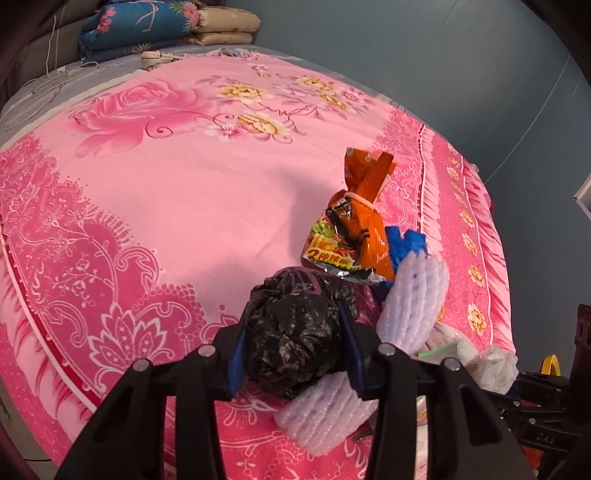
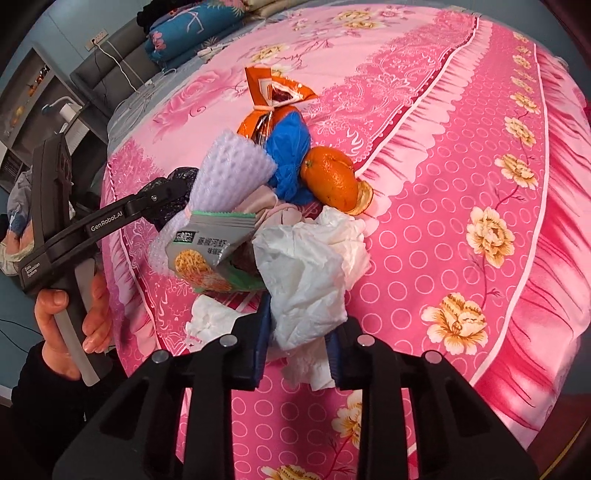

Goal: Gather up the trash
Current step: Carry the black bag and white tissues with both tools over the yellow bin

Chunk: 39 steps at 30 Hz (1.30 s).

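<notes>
In the left wrist view, the pink floral bedspread [image 1: 166,192] fills the frame, with folded quilts [image 1: 147,26] at the upper left. At lower centre the left gripper [image 1: 295,336] has its blue pads pressed against both sides of a crumpled black plastic bag [image 1: 295,332], jaws partly closed around it. Just right of the bag lie white foam netting [image 1: 413,295], a blue plastic bag [image 1: 402,240] and, above them, an orange snack wrapper [image 1: 354,229].

In the right wrist view, a hand [image 2: 70,317] at the left edge holds the other tool. The trash pile sits at centre: a green-and-grey noodle packet [image 2: 207,254], then a mandarin [image 2: 328,179] at the pile's right edge. At lower centre the right gripper [image 2: 299,347] is narrowly closed on a crumpled white tissue [image 2: 310,280].
</notes>
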Each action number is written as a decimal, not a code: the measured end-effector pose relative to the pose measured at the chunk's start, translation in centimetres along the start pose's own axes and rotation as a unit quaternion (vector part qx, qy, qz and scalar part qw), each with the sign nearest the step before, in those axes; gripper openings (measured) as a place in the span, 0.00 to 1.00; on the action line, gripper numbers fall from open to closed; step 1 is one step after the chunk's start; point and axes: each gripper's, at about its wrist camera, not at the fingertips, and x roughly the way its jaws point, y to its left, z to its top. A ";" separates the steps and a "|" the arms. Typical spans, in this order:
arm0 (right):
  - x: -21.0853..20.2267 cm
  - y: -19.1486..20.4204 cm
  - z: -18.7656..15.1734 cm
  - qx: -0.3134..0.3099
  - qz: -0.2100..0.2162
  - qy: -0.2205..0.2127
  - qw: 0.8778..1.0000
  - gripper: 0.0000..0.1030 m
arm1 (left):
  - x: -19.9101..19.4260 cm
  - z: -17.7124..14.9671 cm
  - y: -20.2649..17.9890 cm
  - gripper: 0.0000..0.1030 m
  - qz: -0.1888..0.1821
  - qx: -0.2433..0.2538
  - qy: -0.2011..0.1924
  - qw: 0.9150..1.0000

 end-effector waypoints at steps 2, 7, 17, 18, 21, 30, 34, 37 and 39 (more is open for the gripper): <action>-0.8 0.0 -0.1 0.000 0.001 -0.008 1.000 0.25 | -0.6 0.1 0.2 0.39 0.002 -0.004 -0.005 1.000; -2.8 0.2 -0.4 0.000 0.005 -0.028 1.000 0.25 | -2.6 0.1 0.8 0.39 0.010 -0.017 -0.021 1.000; -6.1 0.3 -1.3 0.012 0.033 -0.044 0.998 0.25 | -5.8 -0.9 0.4 0.39 0.021 -0.022 -0.033 0.999; -6.6 0.3 -1.5 0.012 0.035 -0.047 0.998 0.25 | -6.0 -1.0 0.4 0.39 0.020 -0.022 -0.035 0.999; -7.5 0.5 -1.8 0.010 0.036 -0.055 0.998 0.25 | -7.0 -1.1 -0.1 0.39 0.022 -0.019 -0.041 0.999; -11.3 0.2 -3.1 0.007 0.035 -0.086 0.996 0.25 | -10.3 -1.5 -1.8 0.39 0.023 -0.008 -0.067 0.997; -13.3 0.0 -3.9 0.006 0.033 -0.103 0.994 0.25 | -11.7 -1.9 -2.6 0.39 0.022 -0.001 -0.078 0.997; -14.4 -0.3 -4.2 0.008 0.032 -0.113 0.993 0.25 | -12.6 -2.3 -3.4 0.39 0.021 0.004 -0.085 0.996; -15.2 -0.5 -4.4 0.009 0.031 -0.120 0.992 0.25 | -13.1 -2.4 -3.8 0.39 0.020 0.007 -0.088 0.996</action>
